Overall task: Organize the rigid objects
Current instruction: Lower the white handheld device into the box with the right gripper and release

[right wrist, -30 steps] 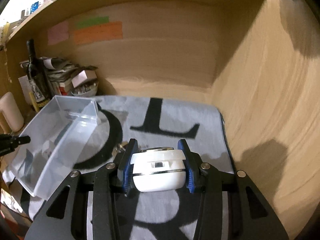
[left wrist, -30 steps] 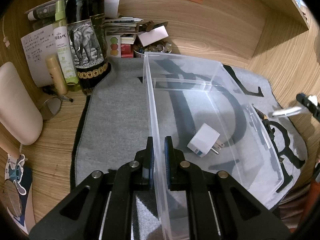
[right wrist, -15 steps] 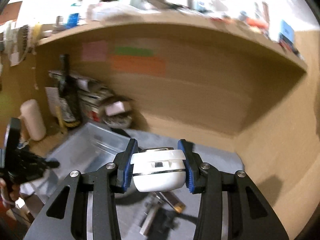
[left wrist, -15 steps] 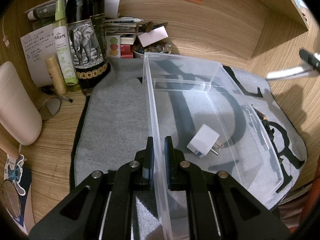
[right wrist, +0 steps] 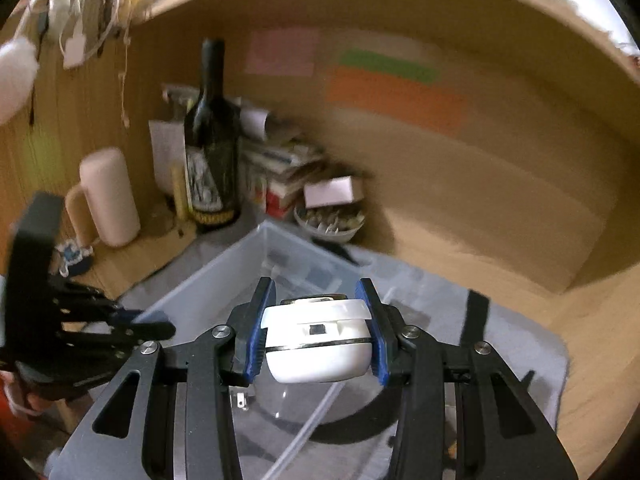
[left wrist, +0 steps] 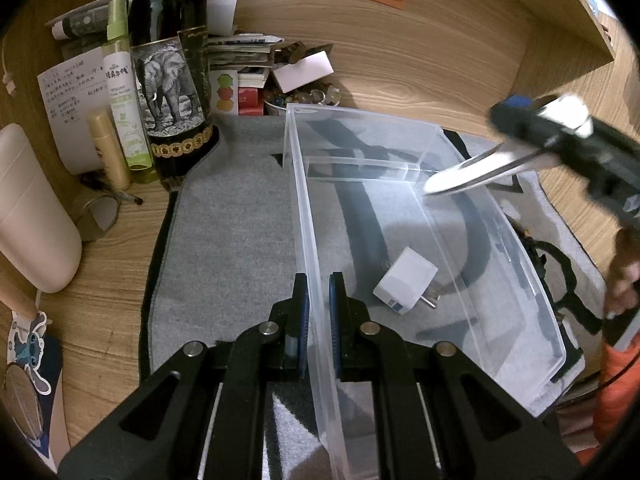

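A clear plastic bin (left wrist: 496, 220) lies on a grey mat (left wrist: 232, 240). My left gripper (left wrist: 318, 300) is shut on the bin's near left wall. A white plug adapter (left wrist: 404, 280) lies inside the bin. My right gripper (right wrist: 318, 334) is shut on a white round device (right wrist: 316, 348) with a metal clip and holds it above the bin (right wrist: 224, 280). In the left wrist view the right gripper (left wrist: 560, 140) hangs over the bin's right side, blurred.
A dark wine bottle (left wrist: 172, 72), a green spray bottle (left wrist: 124, 92), a beige tube (left wrist: 108, 148) and a pink container (left wrist: 28, 208) stand at the left. Papers, boxes and a bowl of small items (left wrist: 304, 96) sit behind the bin. Wooden walls close in behind and right.
My right gripper has lifted the white device off the mat and swung left over the bin. The left gripper and the bin have stayed still.
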{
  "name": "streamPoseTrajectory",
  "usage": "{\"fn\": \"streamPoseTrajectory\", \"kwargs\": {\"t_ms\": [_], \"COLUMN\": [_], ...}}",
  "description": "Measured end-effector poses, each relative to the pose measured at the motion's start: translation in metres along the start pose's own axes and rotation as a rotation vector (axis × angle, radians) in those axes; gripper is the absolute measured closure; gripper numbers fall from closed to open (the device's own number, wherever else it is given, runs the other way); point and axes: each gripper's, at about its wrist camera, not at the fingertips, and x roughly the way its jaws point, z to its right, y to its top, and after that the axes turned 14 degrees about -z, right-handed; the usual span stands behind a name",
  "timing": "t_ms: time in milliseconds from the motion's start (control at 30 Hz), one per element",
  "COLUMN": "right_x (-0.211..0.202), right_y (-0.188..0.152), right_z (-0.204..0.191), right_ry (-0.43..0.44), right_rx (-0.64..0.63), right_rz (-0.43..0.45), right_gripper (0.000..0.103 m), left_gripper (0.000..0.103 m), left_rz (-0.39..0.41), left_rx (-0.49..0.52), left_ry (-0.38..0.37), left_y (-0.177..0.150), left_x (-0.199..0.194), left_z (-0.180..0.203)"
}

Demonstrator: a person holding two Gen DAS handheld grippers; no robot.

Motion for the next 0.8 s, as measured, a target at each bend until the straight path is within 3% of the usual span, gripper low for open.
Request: {"fn": "streamPoseTrajectory", "kwargs": {"t_ms": [233,467,800], "right_x": [0.031,0.041,0.061], "right_y": [-0.003,-0.01,-0.023], "right_z": [-0.002,-0.017,-0.01], "right_ry": [-0.01,0.019,0.104], "right_rx": [0.002,-0.089,-0.063], "right_rz": [-0.079,-0.145,-0.264], "right_gripper": [0.065,0.065,0.064], "left_gripper": [0.094,0.094,0.094], "left_rz": [0.001,-0.001,-0.004], "left_rx": [-0.005,-0.01,-0.014], "left_ry": [0.006,0.017,0.032], "left_y": [-0.001,0.0,0.0], "left_x": [0.0,0.0,0.001], "left_z": [0.001,0.002,0.003]}}
